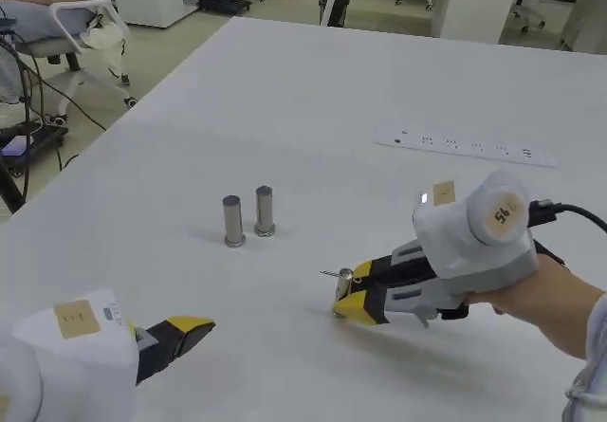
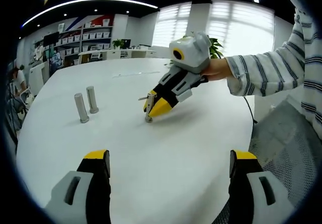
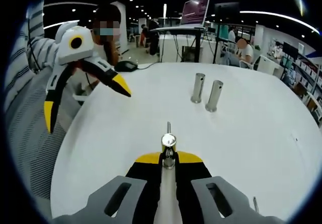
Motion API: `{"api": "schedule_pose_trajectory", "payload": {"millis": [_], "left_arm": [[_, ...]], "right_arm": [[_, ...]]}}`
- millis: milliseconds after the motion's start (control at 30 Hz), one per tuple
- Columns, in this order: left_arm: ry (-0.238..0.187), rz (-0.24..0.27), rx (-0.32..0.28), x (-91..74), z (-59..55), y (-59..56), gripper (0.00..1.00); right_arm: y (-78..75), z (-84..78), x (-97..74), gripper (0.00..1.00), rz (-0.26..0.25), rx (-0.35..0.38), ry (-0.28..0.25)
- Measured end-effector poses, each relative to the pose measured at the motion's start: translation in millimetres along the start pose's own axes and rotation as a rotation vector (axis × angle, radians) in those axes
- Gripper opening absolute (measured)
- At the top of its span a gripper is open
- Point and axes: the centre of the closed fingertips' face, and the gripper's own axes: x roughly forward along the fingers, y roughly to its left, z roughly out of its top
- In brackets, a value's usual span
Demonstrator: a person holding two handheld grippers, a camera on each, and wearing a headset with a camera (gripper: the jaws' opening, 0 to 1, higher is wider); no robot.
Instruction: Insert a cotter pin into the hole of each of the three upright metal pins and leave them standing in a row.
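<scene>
Third short steel pin (image 3: 168, 143), a thin wire cotter pin (image 3: 168, 129) seemingly through its head, is clamped in the right gripper (image 1: 343, 301), near-side right of the pair of upright steel pins (image 1: 233, 221). Left gripper (image 2: 168, 156) is held wide apart, empty. Judged: this pin is to be stood in line beside the pair.

Three metal pins were counted: a first pin (image 1: 232, 221), a second pin (image 1: 264, 211) and a third pin (image 1: 345, 277). One cotter pin (image 1: 329, 273), one power strip (image 1: 465, 147) and two grippers, the left gripper (image 1: 190, 332) and the right gripper (image 1: 347, 292), were counted.
</scene>
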Motion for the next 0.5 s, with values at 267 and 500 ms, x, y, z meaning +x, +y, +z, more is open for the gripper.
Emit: {"api": "schedule_pose_trajectory", "payload": {"millis": [267,500], "left_arm": [[0.002,0.016,-0.006,-1.6,-2.7,1.2,0.99],[-0.021,0.010,-0.025,-2.7,3.0,1.0,0.99]], "right_arm": [[3.3,0.3,1.6,0.10,0.012,0.004,-0.003],[4.0,1.2,2.4,0.11,0.010,0.010,-0.003]]}}
